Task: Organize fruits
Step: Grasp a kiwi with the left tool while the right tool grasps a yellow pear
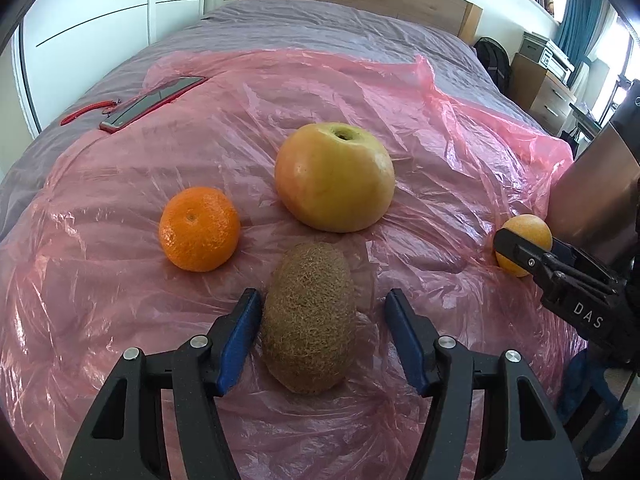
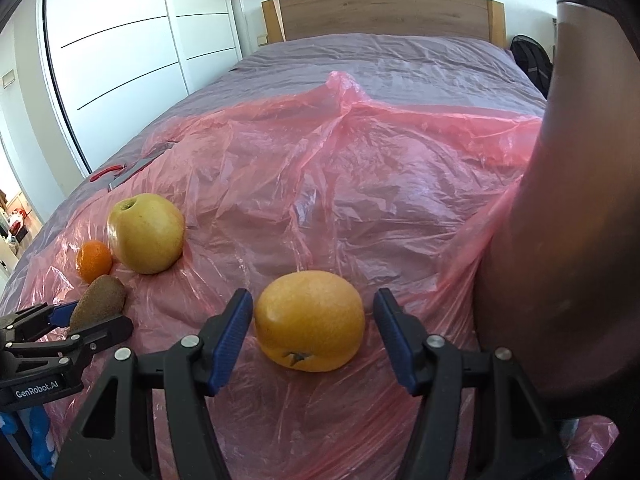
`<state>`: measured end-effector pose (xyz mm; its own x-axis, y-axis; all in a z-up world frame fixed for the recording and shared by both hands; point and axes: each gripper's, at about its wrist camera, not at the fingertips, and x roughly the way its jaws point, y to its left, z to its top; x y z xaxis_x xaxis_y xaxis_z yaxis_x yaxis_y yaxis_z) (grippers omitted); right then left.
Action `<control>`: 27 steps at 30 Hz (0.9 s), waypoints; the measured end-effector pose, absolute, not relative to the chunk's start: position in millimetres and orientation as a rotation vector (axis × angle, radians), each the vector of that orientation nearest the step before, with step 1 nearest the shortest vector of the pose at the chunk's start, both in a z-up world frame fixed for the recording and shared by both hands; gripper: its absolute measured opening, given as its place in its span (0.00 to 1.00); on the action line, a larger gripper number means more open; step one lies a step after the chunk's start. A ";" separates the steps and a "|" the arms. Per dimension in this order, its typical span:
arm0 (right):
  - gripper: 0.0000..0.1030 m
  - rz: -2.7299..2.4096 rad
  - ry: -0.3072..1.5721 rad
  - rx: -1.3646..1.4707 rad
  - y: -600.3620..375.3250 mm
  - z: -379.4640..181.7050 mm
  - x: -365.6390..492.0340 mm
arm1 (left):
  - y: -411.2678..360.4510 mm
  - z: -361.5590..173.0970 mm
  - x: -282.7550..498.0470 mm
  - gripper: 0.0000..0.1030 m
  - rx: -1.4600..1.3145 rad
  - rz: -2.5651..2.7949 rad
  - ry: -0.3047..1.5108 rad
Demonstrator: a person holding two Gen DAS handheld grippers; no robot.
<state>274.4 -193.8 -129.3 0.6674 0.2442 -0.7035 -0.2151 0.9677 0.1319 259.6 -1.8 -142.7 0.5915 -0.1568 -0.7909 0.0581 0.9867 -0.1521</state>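
The left gripper (image 1: 322, 336) stood with its jaws apart astride the kiwi (image 1: 308, 320), which lay on the pink plastic sheet (image 1: 420, 128) spread over the bed, toward the bed's near edge. A slight gap showed at the left pad and a wider one at the right, so the fruit was bracketed, not clamped. The kiwi's long axis ran roughly along the gripper's line of reach, its far end pointing toward the apple (image 1: 334, 178); the pads therefore faced its narrow flanks, judged favourable for closing.

The right gripper (image 2: 314, 334) likewise stood wide apart astride the orange (image 2: 310, 320), clear of it on both sides, stem scar turned toward the camera. The orange was round, with no axis to align.

The tangerine (image 1: 199, 229) lay left of the apple. A phone (image 1: 154, 102) rested near the sheet's far left corner.
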 end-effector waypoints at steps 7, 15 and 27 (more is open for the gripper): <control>0.65 0.270 0.787 0.053 -195.3 -138.5 272.5 | -2.8 -147.5 260.9 0.50 -0.112 -0.131 0.911; 0.64 0.284 0.780 0.072 -198.1 -144.8 271.5 | 11.3 -150.8 260.0 0.40 -0.189 -0.138 0.887; 0.62 0.298 0.762 0.082 -200.7 -146.3 269.9 | 13.8 -157.8 256.0 0.35 -0.201 -0.139 0.846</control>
